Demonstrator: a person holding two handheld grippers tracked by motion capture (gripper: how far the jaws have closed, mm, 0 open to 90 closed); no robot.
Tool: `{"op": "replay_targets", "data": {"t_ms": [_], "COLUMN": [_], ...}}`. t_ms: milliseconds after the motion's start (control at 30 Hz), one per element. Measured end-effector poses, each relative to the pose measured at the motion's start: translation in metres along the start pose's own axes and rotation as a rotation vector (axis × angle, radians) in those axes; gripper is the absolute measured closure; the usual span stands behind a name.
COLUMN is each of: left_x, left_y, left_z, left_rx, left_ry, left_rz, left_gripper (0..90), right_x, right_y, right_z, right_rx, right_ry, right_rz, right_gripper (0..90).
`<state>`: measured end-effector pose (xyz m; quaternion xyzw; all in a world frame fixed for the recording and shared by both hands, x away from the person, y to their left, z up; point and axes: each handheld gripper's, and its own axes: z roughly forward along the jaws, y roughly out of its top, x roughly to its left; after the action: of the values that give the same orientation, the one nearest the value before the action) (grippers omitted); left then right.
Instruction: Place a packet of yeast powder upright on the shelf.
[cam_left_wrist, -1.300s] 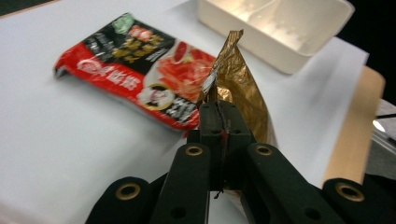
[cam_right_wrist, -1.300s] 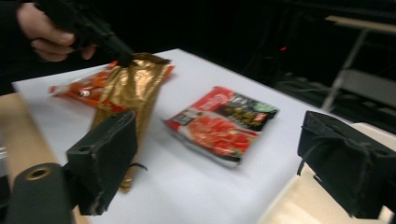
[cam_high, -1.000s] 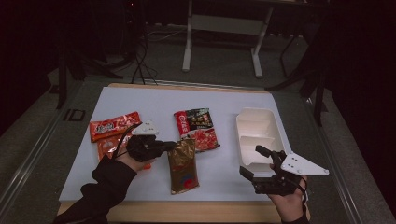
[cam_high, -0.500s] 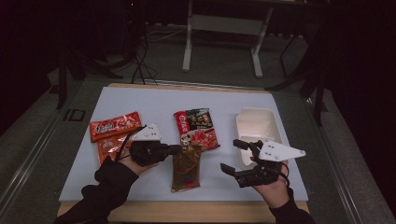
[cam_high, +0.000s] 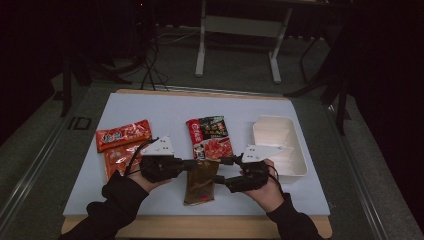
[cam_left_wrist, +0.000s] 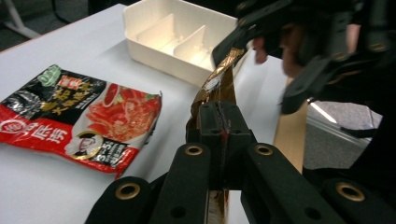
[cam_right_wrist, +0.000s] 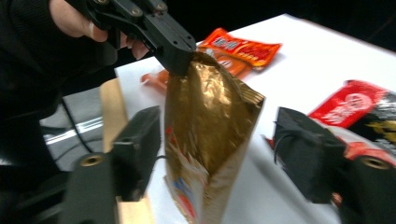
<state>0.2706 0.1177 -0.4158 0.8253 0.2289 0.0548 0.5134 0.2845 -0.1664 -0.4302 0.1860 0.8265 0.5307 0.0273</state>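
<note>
Your left gripper (cam_high: 192, 163) has its jaws pressed tight on the top edge of the gold bag (cam_high: 201, 181). Your right gripper (cam_high: 218, 172) has its jaws spread, and they have just been closing in. The gold bag sits between them, but the pads do not press it yet. In the right gripper view, the gold bag (cam_right_wrist: 205, 135) stands up between the two black jaws. The bag is at the near middle of the white table (cam_high: 150, 107). A red and black bag (cam_high: 210, 137) lies just behind it. A white tray (cam_high: 278, 145) sits to the right. Two orange bags (cam_high: 122, 135) lie to the left.
</note>
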Motion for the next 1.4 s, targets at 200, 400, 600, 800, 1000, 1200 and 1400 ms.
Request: {"op": "replay_targets", "data": {"t_ms": [200, 400, 600, 800, 1000, 1200, 1400], "left_x": [-0.002, -0.004, -0.004, -0.005, -0.008, -0.008, -0.007], "left_y": [-0.004, -0.006, -0.009, -0.007, 0.001, 0.001, -0.011], "left_z": [-0.002, -0.004, -0.004, -0.012, -0.022, -0.029, -0.036], "left_rx": [-0.01, -0.018, -0.007, -0.061, -0.133, -0.169, -0.203], "left_ry": [-0.014, -0.032, -0.032, -0.049, -0.047, -0.018, 0.021], "left_rz": [-0.006, -0.017, -0.01, -0.017, 0.009, -0.004, -0.058], "left_gripper": [90.0, 90.0, 89.9, 87.9, 69.5, 46.7, 19.2], "right_x": [-0.006, -0.007, -0.011, -0.008, -0.005, -0.006, -0.016], "right_y": [0.001, -0.001, 0.001, 0.009, 0.024, 0.036, 0.046], "right_z": [0.009, 0.02, 0.024, 0.019, 0.008, -0.002, -0.018], "right_rx": [0.007, 0.043, 0.08, 0.089, 0.072, 0.058, 0.019], "right_ry": [0.056, 0.073, 0.11, 0.145, 0.148, 0.147, 0.122], "right_rz": [0.029, 0.03, 0.027, 0.012, -0.024, -0.039, -0.046], "right_gripper": [52.2, 61.6, 87.3, 89.6, 89.7, 89.7, 89.7]}}
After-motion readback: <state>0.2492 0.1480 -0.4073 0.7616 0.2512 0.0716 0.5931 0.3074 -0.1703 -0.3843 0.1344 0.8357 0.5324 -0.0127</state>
